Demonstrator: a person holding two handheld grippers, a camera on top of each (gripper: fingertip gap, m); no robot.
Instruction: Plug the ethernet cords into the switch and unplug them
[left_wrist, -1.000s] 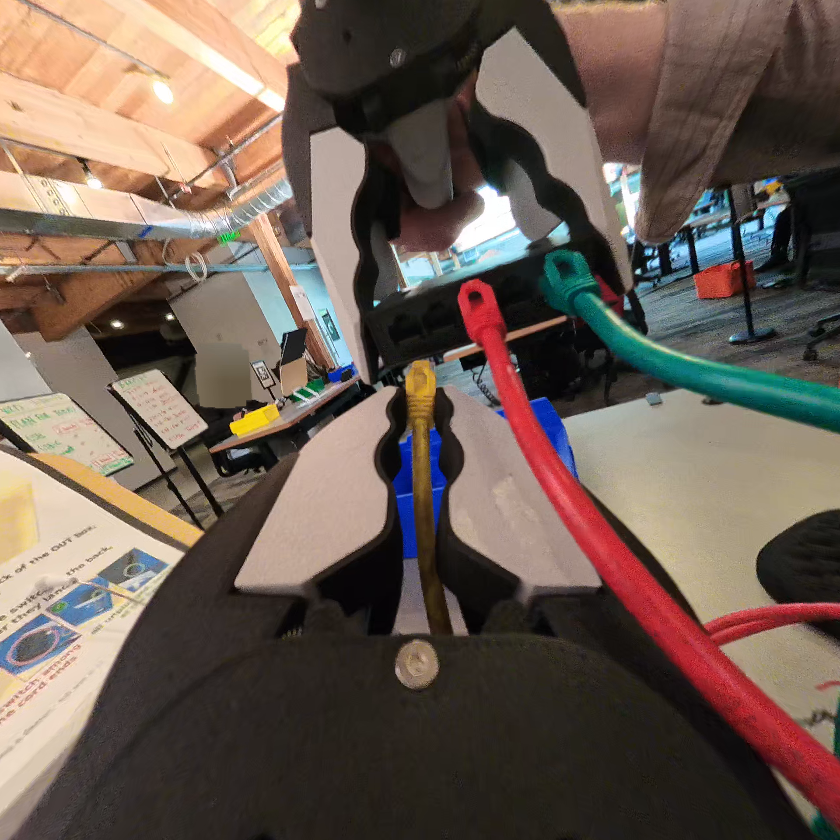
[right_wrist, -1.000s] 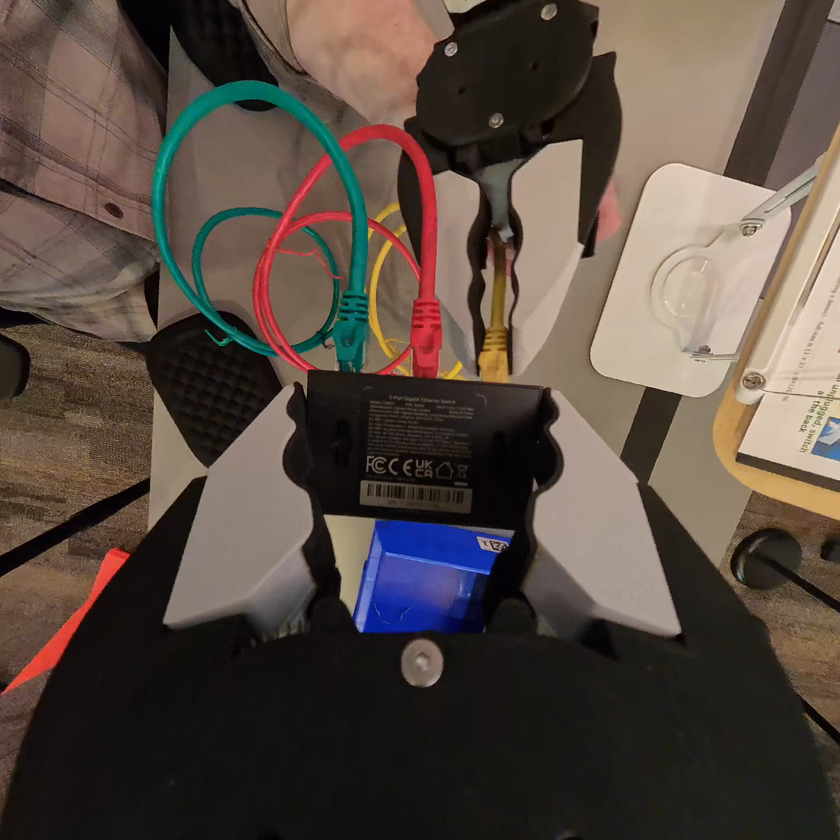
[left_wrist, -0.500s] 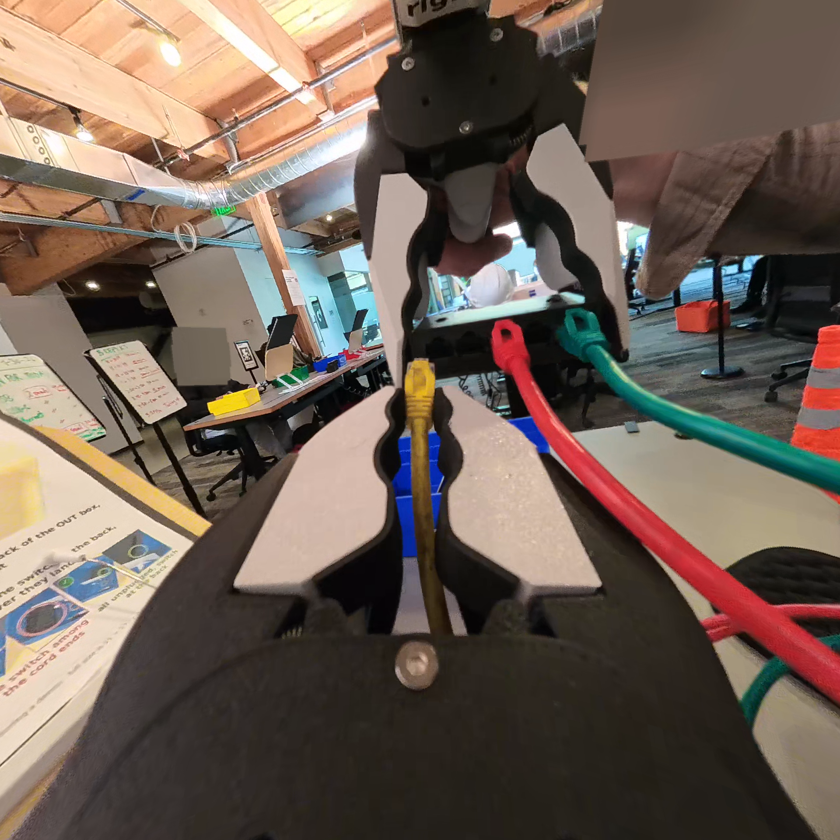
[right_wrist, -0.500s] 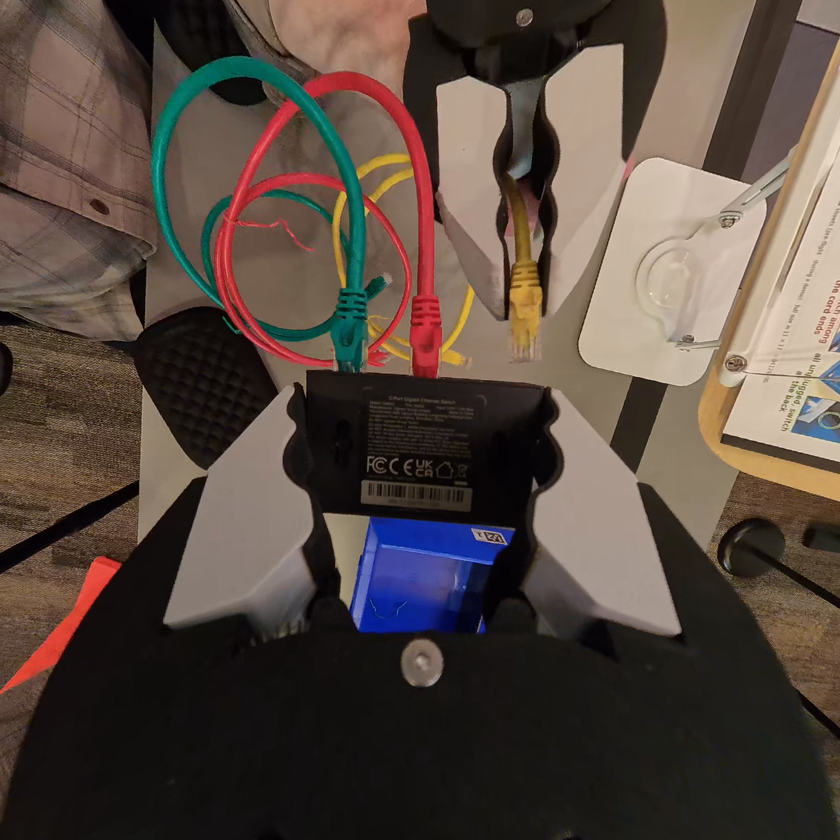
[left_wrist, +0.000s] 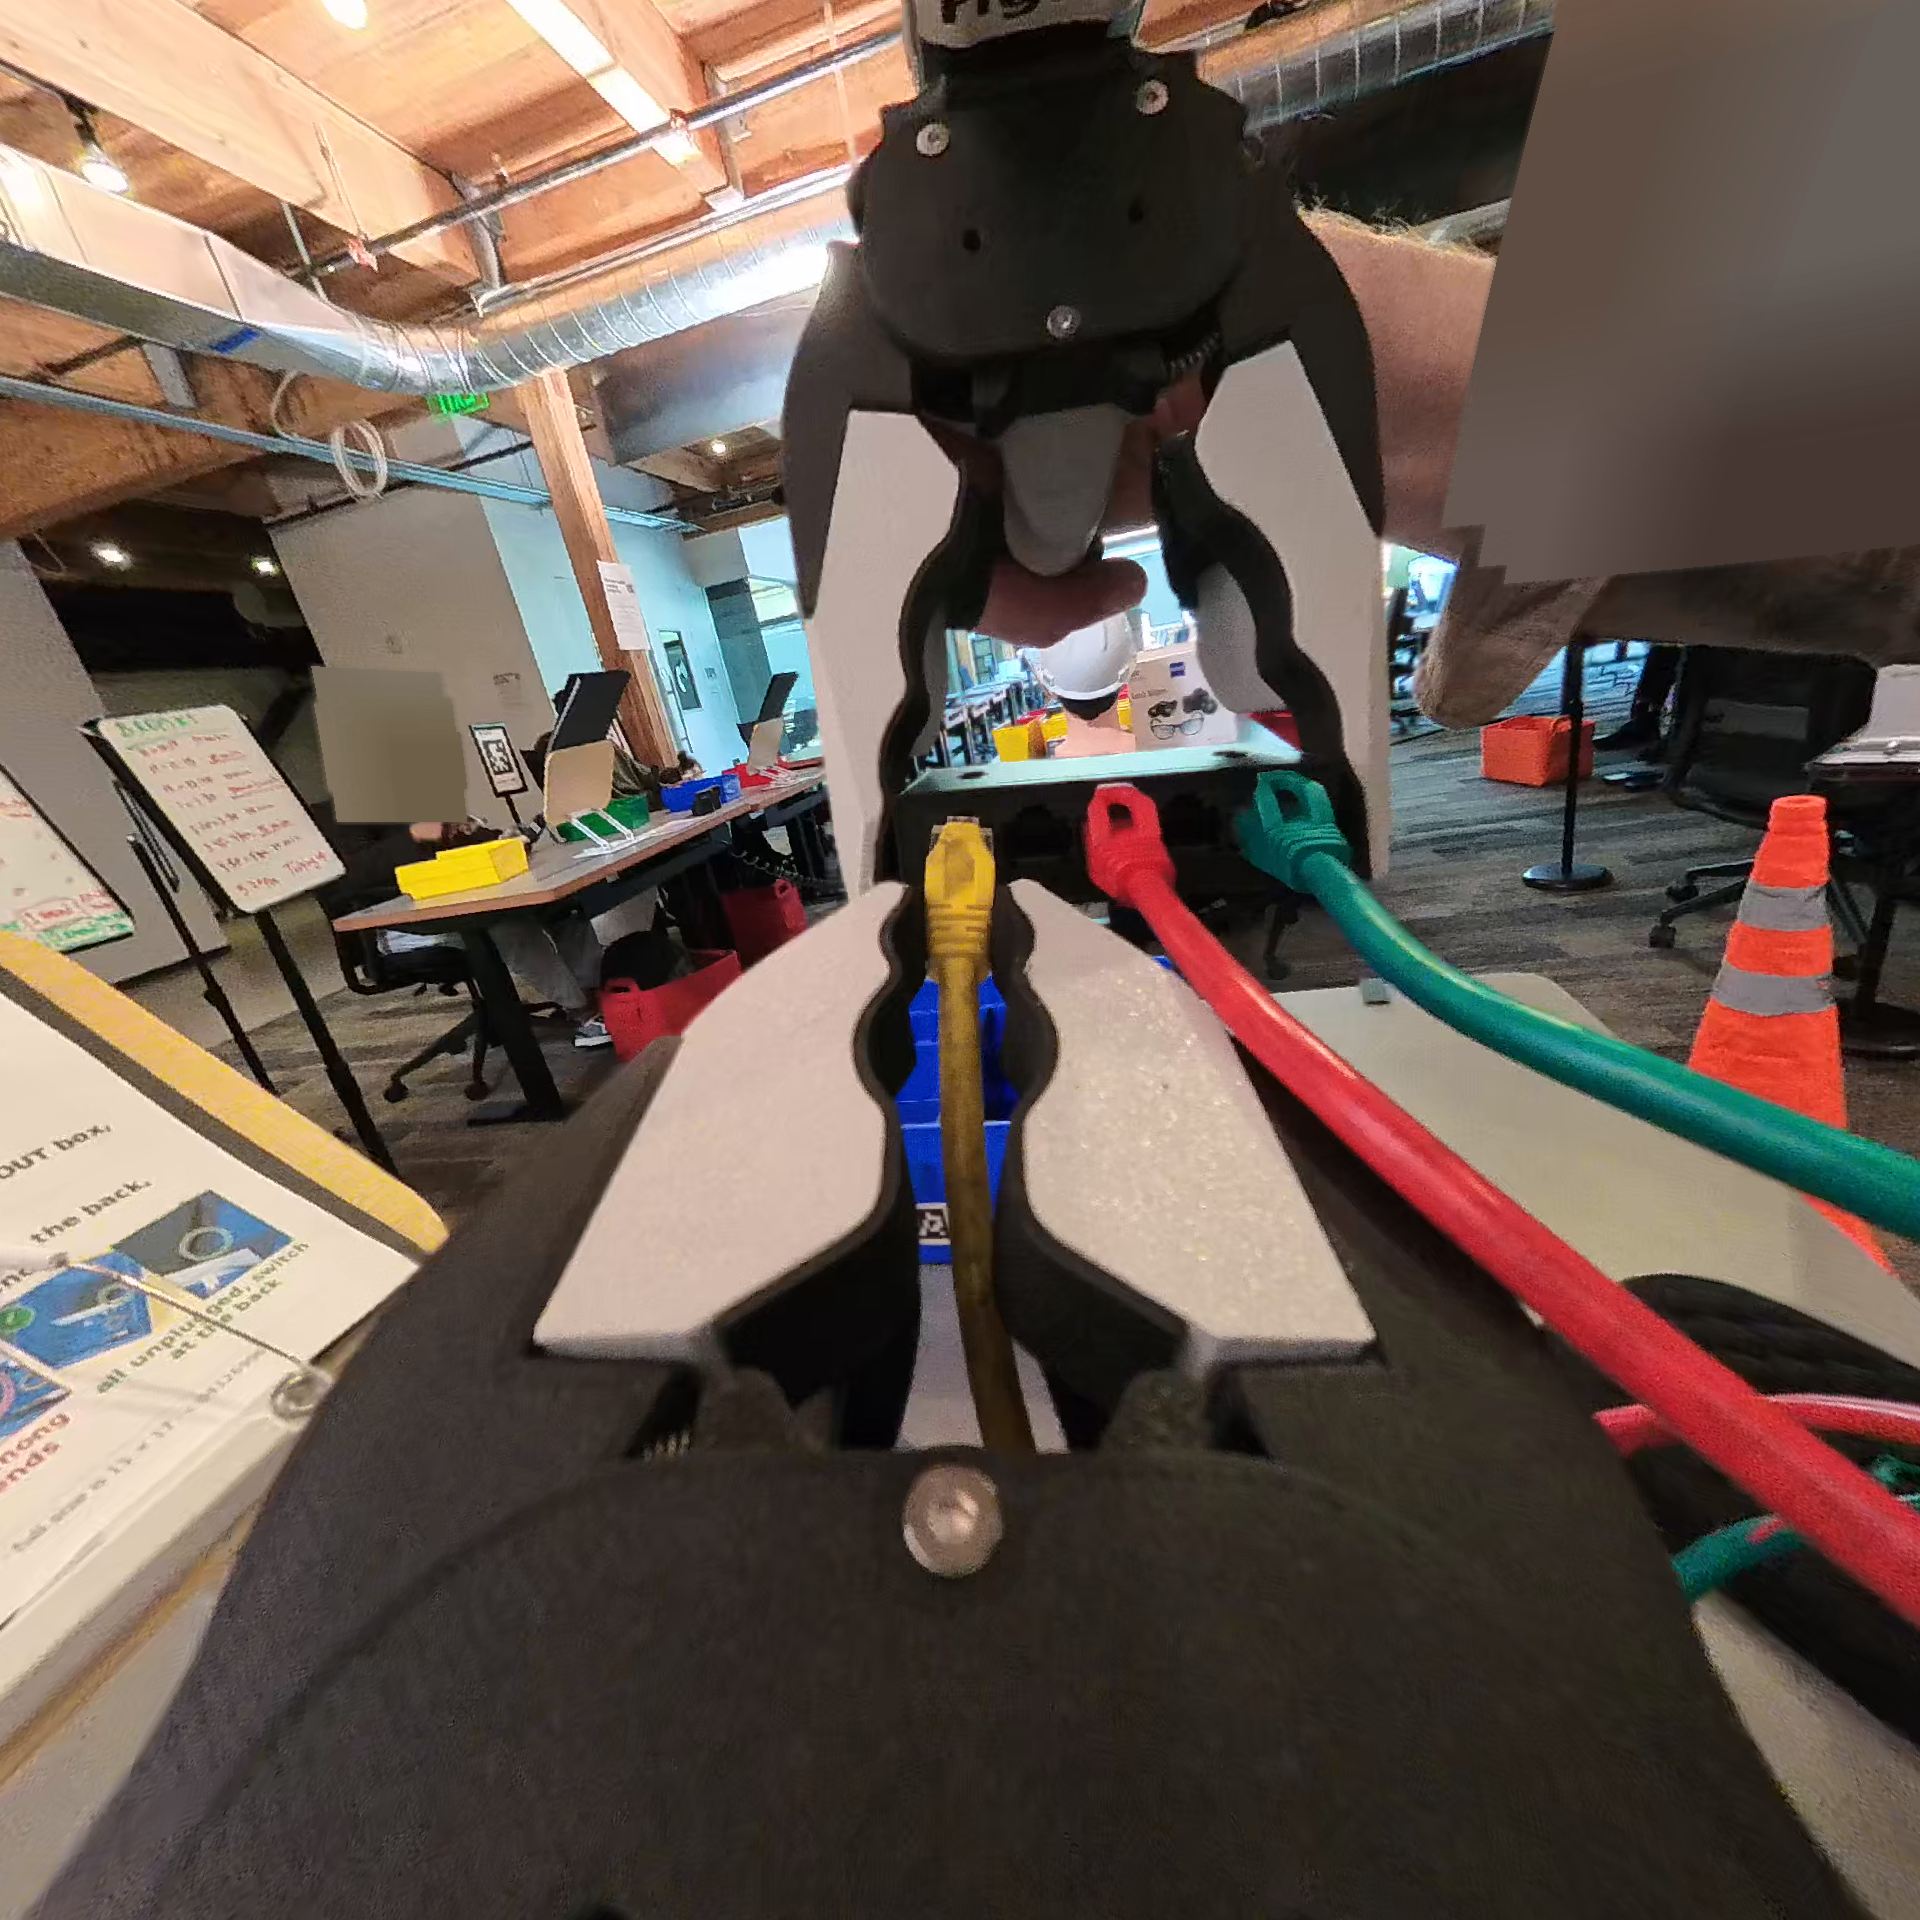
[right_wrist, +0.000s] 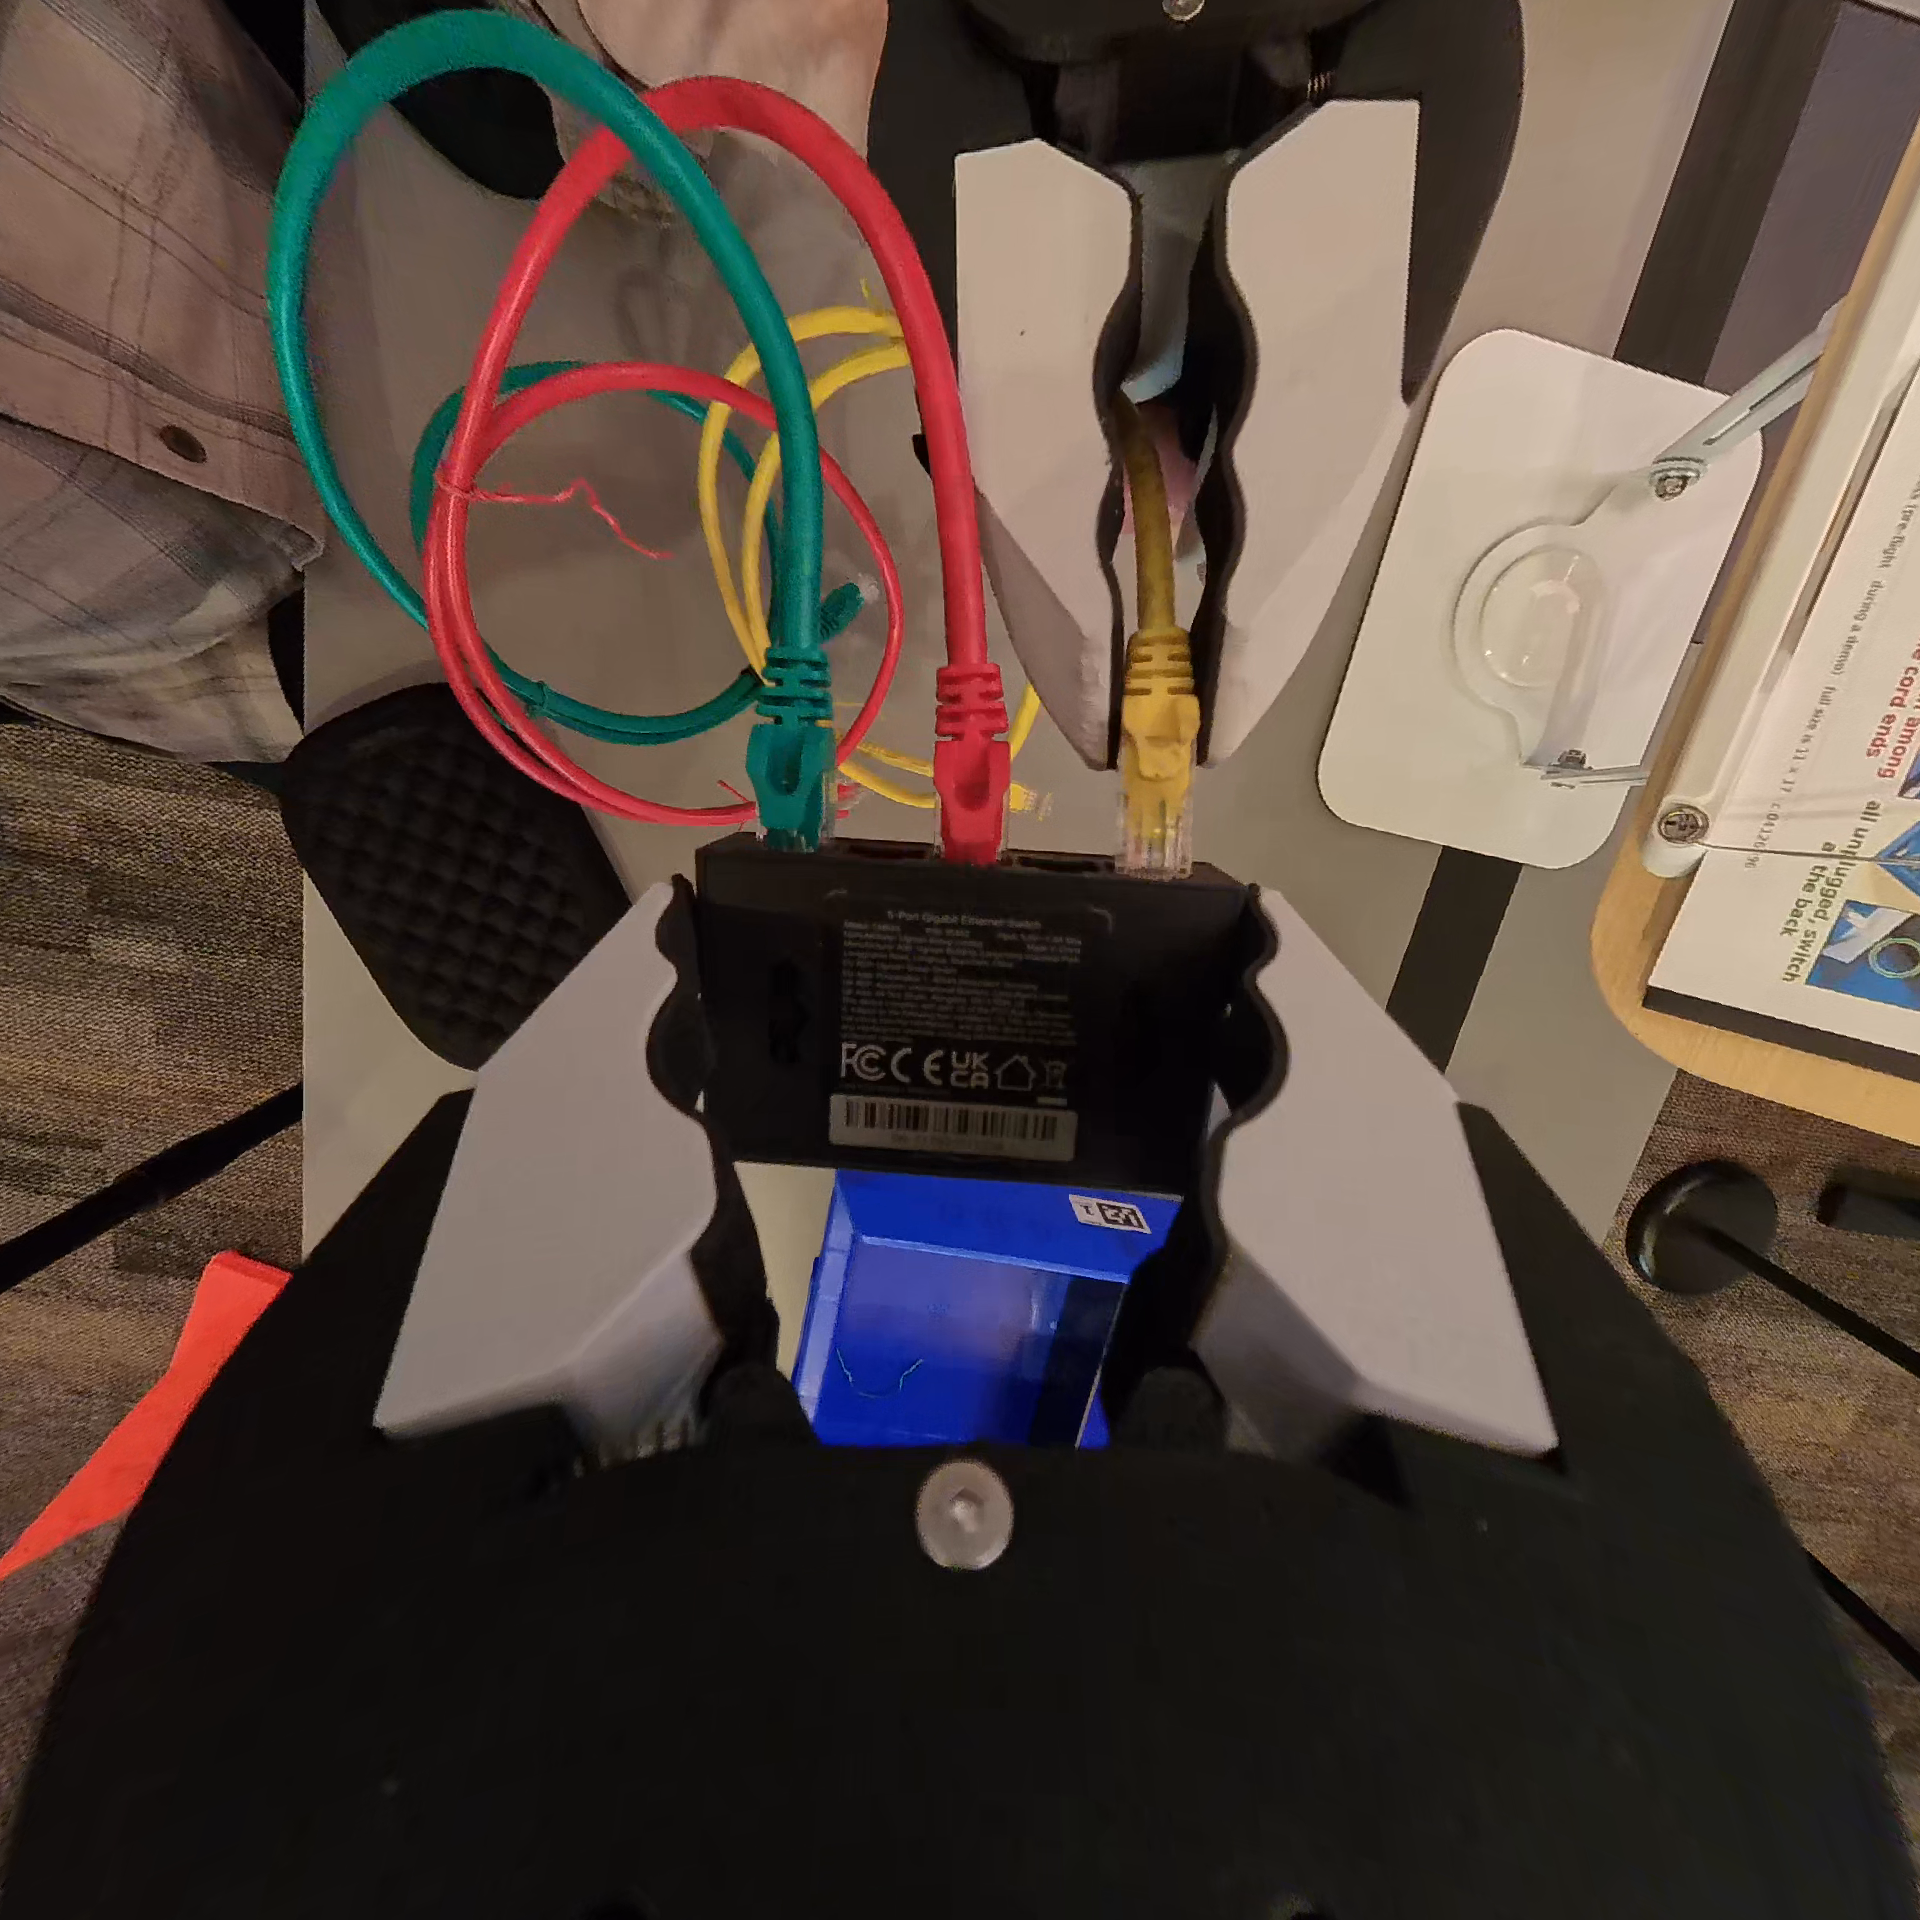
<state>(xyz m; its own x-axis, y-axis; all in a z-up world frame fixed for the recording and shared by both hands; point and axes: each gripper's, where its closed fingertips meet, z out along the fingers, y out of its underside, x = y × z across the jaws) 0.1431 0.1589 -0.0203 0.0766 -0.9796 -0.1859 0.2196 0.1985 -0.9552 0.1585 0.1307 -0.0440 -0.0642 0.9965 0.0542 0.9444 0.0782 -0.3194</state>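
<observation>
My right gripper is shut on a black switch and holds it by its sides above the table, ports facing away. A green cord and a red cord are plugged into it. My left gripper is shut on a yellow cord just behind its plug. The yellow plug's clear tip is at the mouth of the rightmost port. In the left wrist view the switch sits between the right gripper's fingers, with the red plug and the green plug in it.
A blue bin lies under the switch. Loose cord loops lie on the grey table beside a black pad. A white stand base and an instruction board are at the right. An orange cone stands on the floor. Across from one pair of fingers to the other is roughly 4 cm.
The yellow plug was at the switch a second ago, then sat apart from it to the right. Now its tip is back at the port mouth. The switch stays held.
</observation>
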